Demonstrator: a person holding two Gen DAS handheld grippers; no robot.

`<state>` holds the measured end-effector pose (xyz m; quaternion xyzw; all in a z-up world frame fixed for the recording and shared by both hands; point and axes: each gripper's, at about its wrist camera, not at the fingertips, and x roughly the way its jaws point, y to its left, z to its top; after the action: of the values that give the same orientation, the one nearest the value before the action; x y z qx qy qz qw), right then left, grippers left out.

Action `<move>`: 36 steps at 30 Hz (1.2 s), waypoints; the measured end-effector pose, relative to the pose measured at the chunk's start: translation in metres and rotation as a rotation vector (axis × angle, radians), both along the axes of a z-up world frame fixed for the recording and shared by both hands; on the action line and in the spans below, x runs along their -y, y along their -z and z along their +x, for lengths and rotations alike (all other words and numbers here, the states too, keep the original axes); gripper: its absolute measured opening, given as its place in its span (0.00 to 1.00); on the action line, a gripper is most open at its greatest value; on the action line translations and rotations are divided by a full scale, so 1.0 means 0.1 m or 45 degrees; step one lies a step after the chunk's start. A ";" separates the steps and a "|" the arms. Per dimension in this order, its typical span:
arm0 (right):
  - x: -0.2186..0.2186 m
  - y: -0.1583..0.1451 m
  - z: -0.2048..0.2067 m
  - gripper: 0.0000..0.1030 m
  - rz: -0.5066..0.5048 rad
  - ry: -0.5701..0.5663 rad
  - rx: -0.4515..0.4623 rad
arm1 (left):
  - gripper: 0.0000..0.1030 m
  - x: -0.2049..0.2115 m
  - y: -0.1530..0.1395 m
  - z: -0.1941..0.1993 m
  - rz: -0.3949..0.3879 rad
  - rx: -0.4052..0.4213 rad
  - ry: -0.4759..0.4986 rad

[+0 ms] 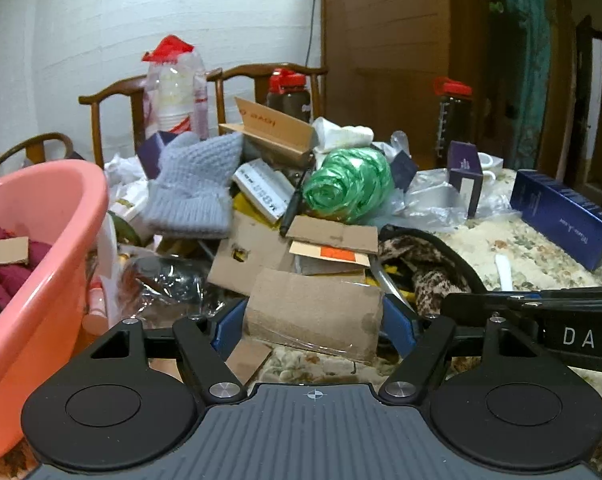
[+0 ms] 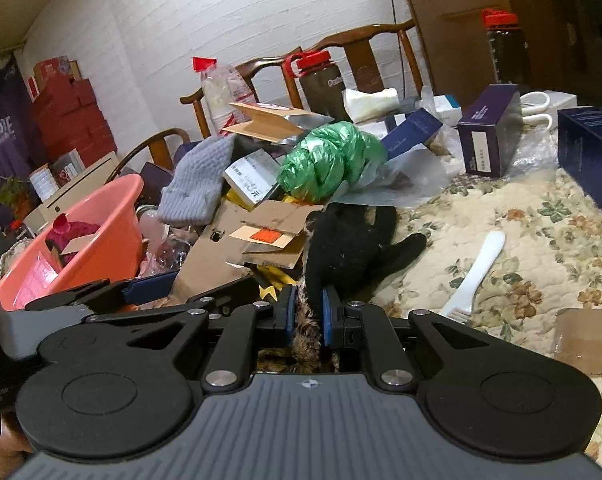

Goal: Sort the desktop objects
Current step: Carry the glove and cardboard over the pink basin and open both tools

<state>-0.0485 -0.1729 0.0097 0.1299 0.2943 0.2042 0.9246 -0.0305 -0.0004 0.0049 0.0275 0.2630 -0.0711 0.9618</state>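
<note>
Beside the basin, right gripper is clamping the glove, left gripper gaping around cardboard; snagging could be toppling clutter

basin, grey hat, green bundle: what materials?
Basin: likely plastic, smooth and glossy, with sheen along its rim. Grey hat: chunky knit, probably wool or acrylic, ribbed stitches visible. Green bundle: thin plastic film, crinkled and shiny, wound up.
</note>
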 end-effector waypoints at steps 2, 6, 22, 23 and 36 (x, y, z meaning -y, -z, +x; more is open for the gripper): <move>0.02 -0.01 -0.01 0.15 0.019 0.000 -0.001 | 0.72 0.00 -0.02 -0.02 -0.001 0.009 0.002; 0.04 -0.02 -0.01 0.15 0.044 0.002 -0.007 | 0.72 0.00 -0.05 -0.03 -0.015 0.014 0.007; -0.04 -0.19 -0.20 0.15 0.091 0.005 0.021 | 0.72 -0.10 -0.25 -0.16 -0.060 0.046 -0.025; -0.05 -0.23 -0.21 0.15 0.088 0.001 0.029 | 0.72 -0.12 -0.28 -0.17 -0.073 0.049 -0.027; -0.51 -1.15 -0.46 0.15 0.093 -0.126 0.229 | 0.72 -0.65 -1.23 -0.50 -0.101 0.217 -0.115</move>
<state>-0.0949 -0.1218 0.1247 0.1298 0.2084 0.2709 0.9308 -0.0807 0.0645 0.1274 -0.0165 0.1781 -0.0356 0.9832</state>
